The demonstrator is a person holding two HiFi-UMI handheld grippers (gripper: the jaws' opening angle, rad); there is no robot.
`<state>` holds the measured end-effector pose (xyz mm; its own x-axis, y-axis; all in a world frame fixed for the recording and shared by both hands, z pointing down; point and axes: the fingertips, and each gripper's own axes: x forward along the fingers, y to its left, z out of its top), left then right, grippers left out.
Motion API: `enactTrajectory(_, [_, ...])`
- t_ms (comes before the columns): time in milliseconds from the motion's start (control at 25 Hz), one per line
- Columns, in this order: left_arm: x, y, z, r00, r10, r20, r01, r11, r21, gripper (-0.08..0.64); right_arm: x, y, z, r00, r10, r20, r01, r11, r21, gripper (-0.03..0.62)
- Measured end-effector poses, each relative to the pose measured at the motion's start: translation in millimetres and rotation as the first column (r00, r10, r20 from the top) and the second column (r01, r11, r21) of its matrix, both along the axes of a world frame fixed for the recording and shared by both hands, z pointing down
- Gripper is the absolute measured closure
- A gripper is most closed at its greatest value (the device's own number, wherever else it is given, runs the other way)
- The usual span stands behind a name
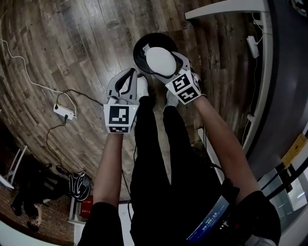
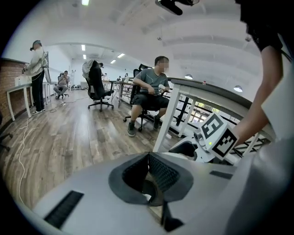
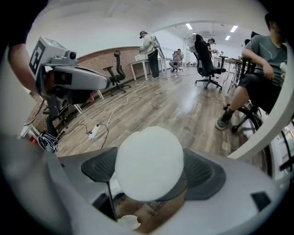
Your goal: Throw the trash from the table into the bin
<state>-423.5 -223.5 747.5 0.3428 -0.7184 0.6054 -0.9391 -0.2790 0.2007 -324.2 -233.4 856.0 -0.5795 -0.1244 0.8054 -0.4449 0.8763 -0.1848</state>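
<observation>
- The left tool has its dark ribbed pads pressed together with nothing between them. In the head view it hangs beside the right one, in front of the person's black trouser legs.
- The right tool pinches a smooth, round white piece of trash between its two dark pads, one on each side of it.
- The held trash sits directly above the round black bin in the head view, and it covers most of the bin's opening.
- The bin stands on the brown wood-plank floor, just ahead of the person's white shoes.
- A white power strip with its cables lies on the floor to the left, well apart from the bin.
- The edge of a white desk shows to the upper right of the bin.
- Farther off, a seated person occupies an office chair.
</observation>
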Motion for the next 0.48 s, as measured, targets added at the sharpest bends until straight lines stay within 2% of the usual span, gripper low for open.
enactTrajectory(480, [1.0, 13.0, 101.9, 1.000, -0.018, -0.012, 0.017, 0.999, -0.050, 0.551, 1.0, 9.2, 124.0, 0.996, -0.040, -0.081, 0.038, 0.999, -0.029, 0.133])
